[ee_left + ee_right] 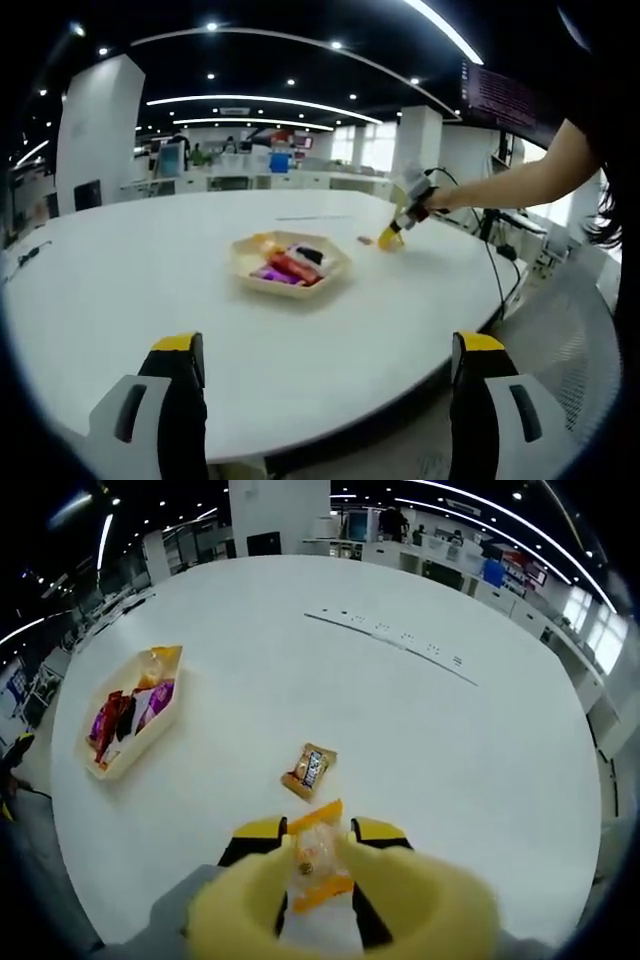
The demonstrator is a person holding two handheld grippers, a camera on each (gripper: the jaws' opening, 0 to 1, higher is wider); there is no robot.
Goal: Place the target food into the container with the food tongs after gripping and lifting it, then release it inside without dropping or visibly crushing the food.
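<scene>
My right gripper [318,832] is shut on yellow food tongs [400,900], whose blurred arms fill the near part of the right gripper view. The tongs pinch an orange-wrapped snack [318,858] just above the white table. A small brown snack packet [308,770] lies on the table just beyond it. The shallow cream tray [160,725] holding several wrapped snacks sits further off at the left. In the left gripper view the tray [245,270] is at the table's middle, and the right gripper [410,205] reaches in from the right. My left gripper [330,350] is open, well short of the tray.
The round white table [120,290] has its near edge just past my left jaws. A person's arm [510,180] stretches in from the right. A thin line of small marks [390,635] crosses the far tabletop. Cables [495,265] hang off the right edge; office desks stand behind.
</scene>
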